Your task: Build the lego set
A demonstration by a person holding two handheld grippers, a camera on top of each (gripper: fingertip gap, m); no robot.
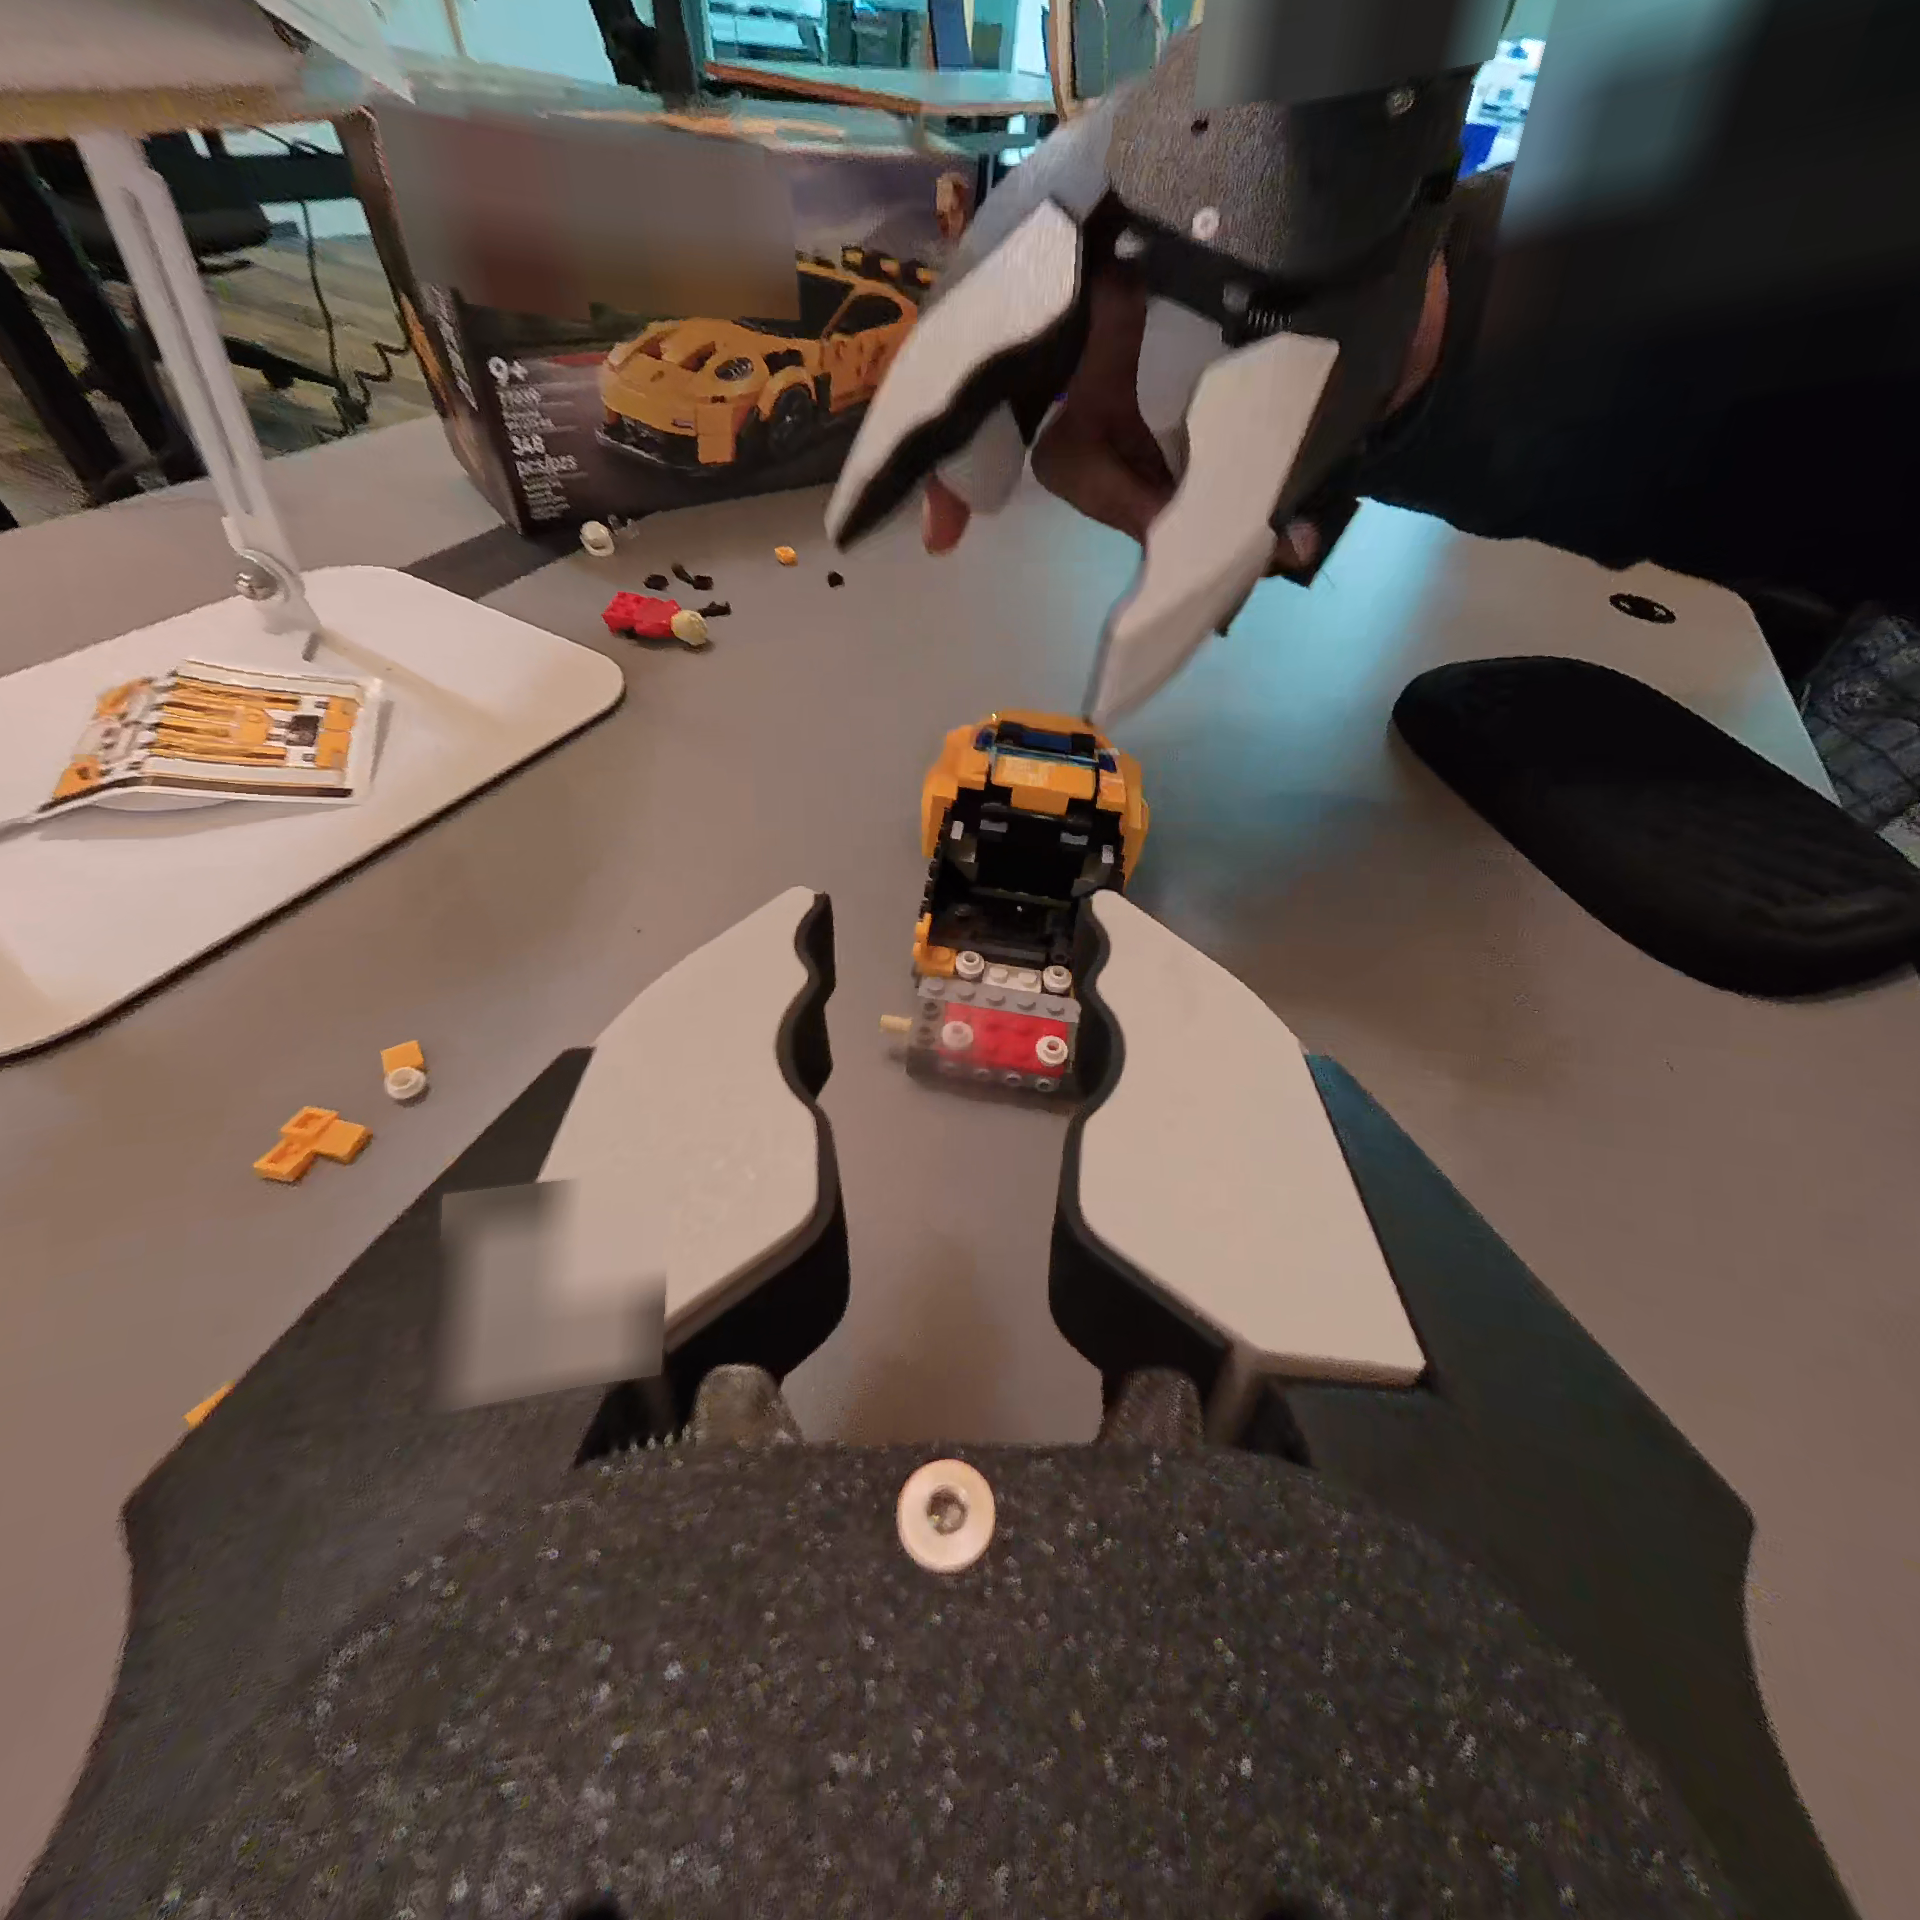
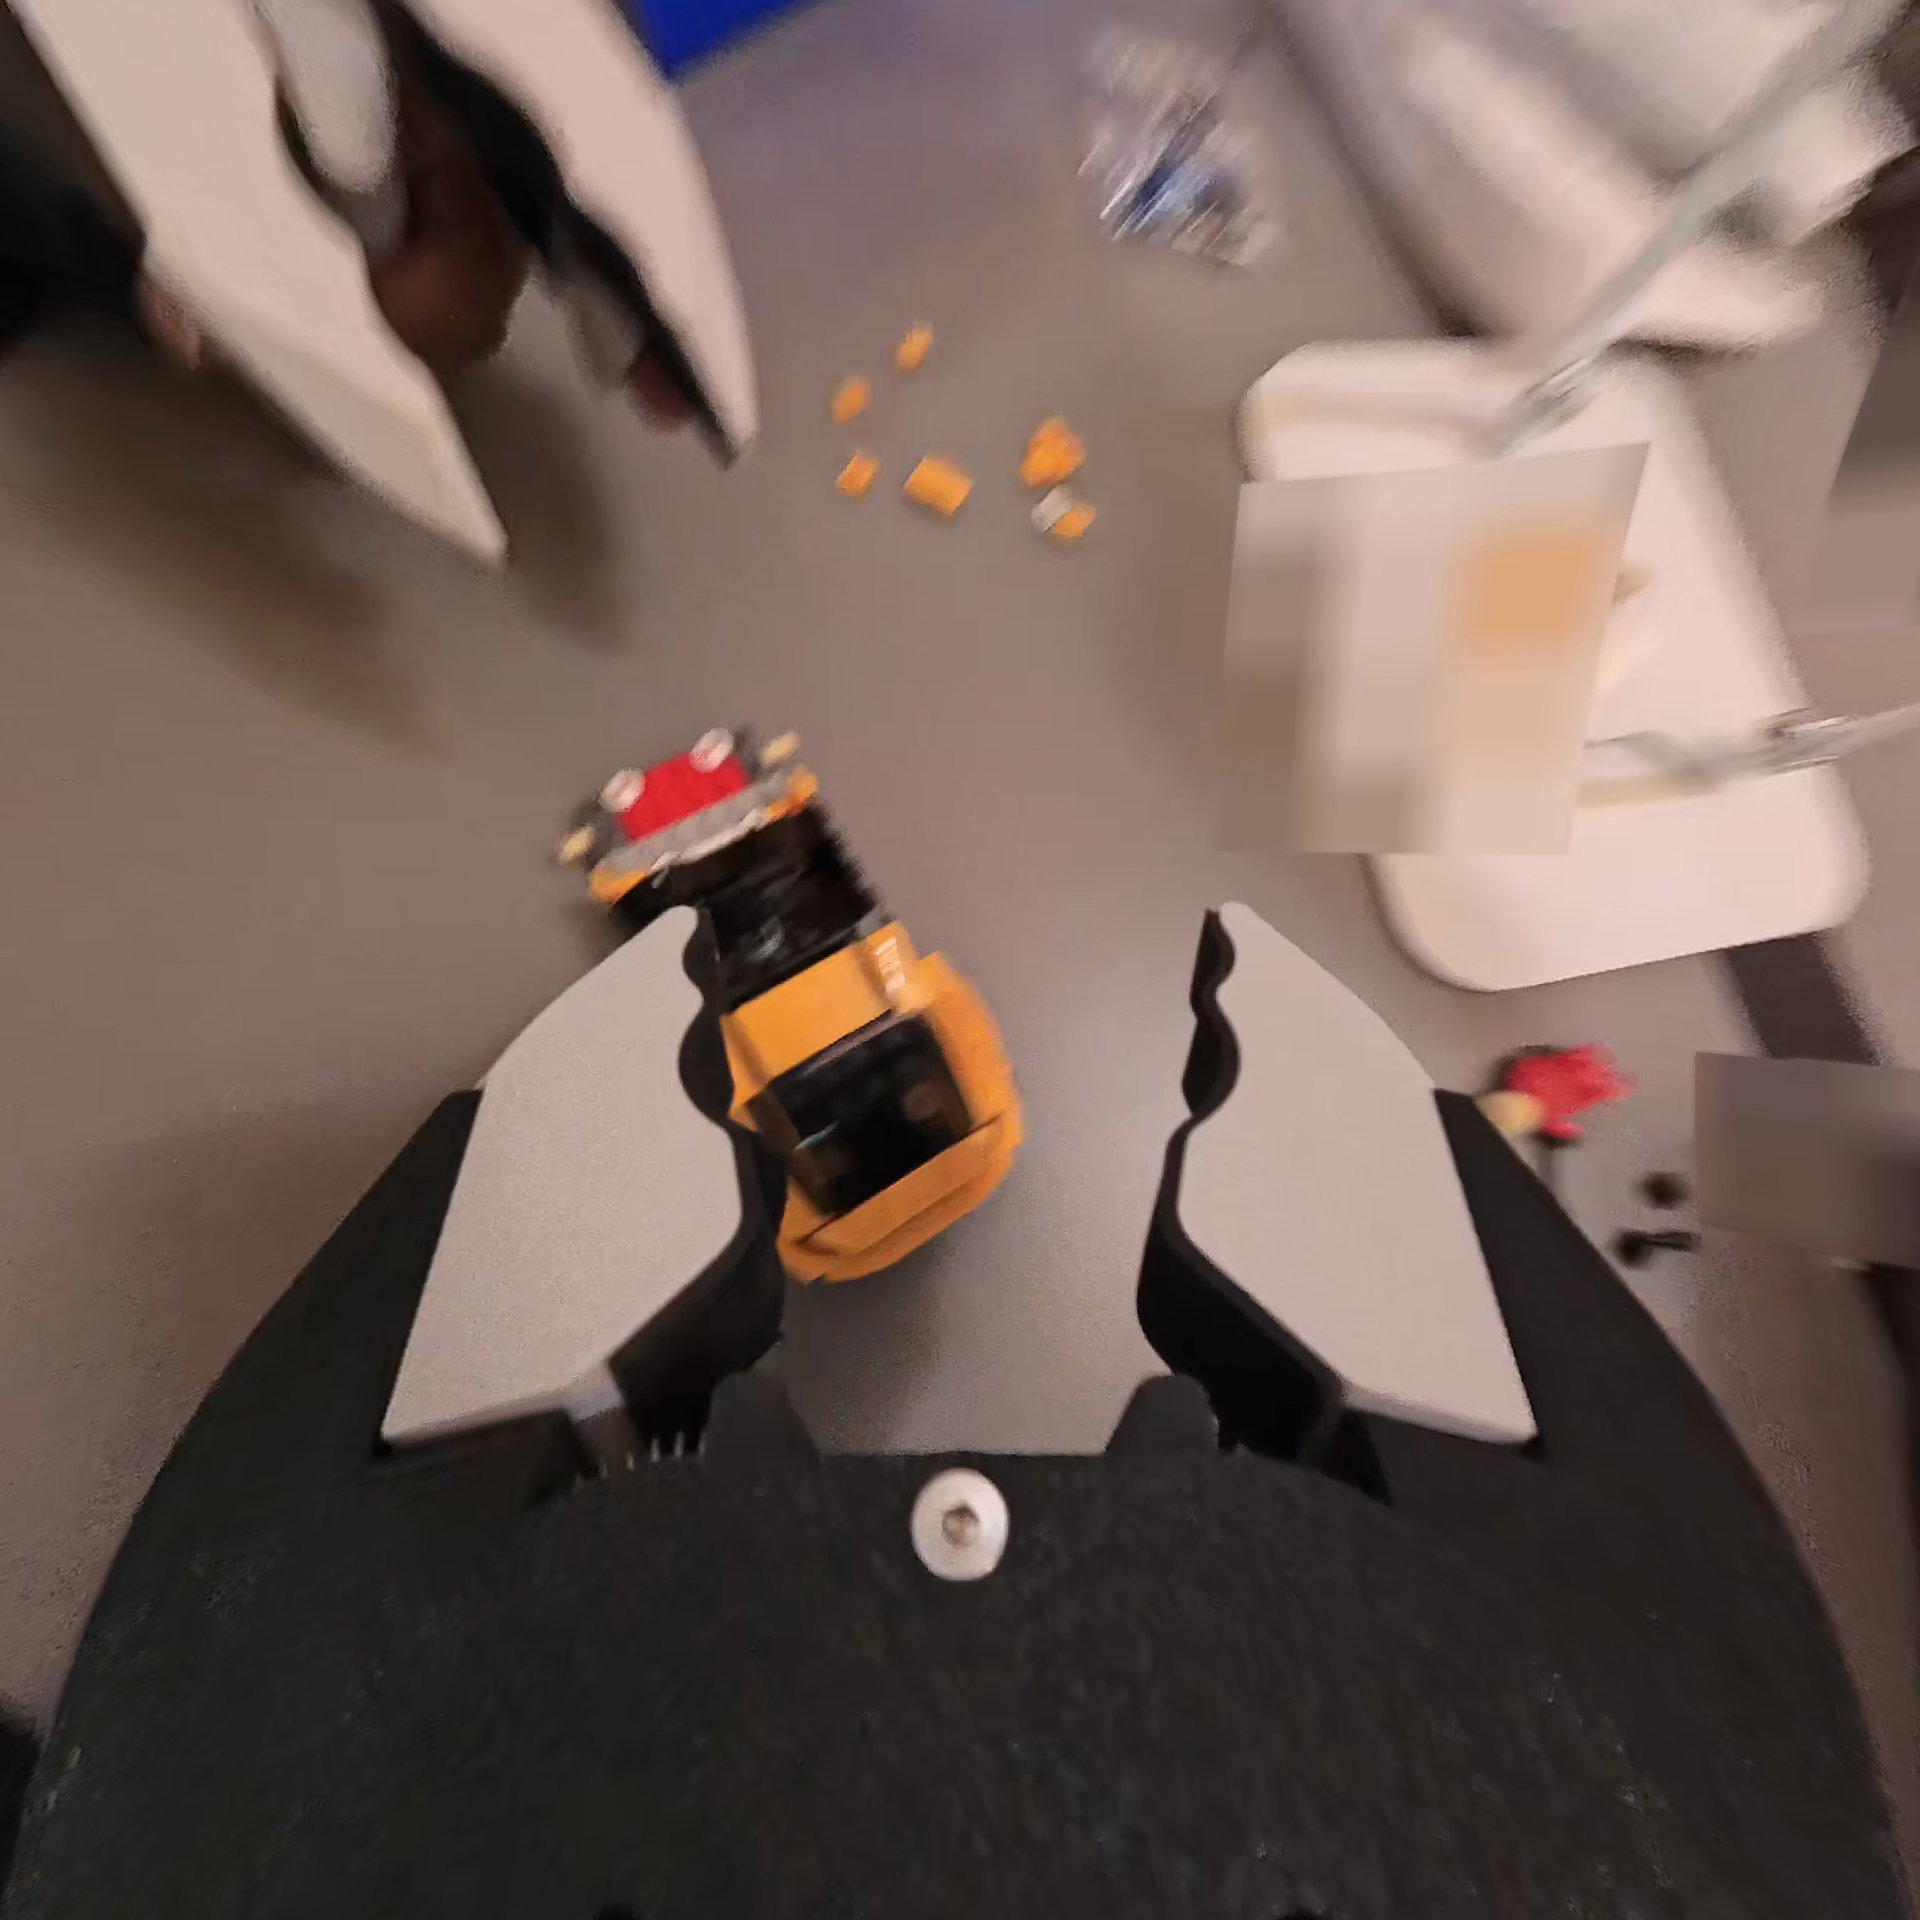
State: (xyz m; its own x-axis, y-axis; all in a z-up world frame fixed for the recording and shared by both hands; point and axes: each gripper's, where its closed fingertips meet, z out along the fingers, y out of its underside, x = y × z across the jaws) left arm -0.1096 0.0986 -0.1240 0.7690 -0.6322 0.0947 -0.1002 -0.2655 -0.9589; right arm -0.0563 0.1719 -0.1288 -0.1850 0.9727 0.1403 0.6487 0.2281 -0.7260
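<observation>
- The toy brick car (image 1: pixel 1023 894), half built in orange and black with a grey and red studded block at its near end, lies on the grey surface (image 1: pixel 727 790) between the two grippers.
- The left gripper (image 1: pixel 956 997) is part open around the car's studded end. Its right finger (image 1: pixel 1174 1091) lies against the side of the block, while the left finger (image 1: pixel 717 1081) stands clear of it with bare surface between, so nothing is clamped.
- The right gripper (image 2: pixel 951 1039) is spread wide over the car's orange far end (image 2: pixel 883 1112). Its left finger (image 2: pixel 582 1122) is at the car's side, whether touching I cannot tell through the blur, and the right finger (image 2: pixel 1340 1132) is well apart from it.
- In the left wrist view one fingertip (image 1: pixel 1107 686) of the right gripper hangs just above the car's far edge.
- Loose orange pieces (image 1: pixel 312 1143) lie on the surface to the left of the left gripper.
- A small red and black figure (image 1: pixel 655 618) and some black bits lie farther off, near a printed carton (image 1: pixel 665 343) picturing an orange car.
- A white lamp base (image 1: pixel 436 665) at the far left carries a sheet of orange stickers (image 1: pixel 223 732).
- A black padded rest (image 1: pixel 1652 821) lies on the right.
</observation>
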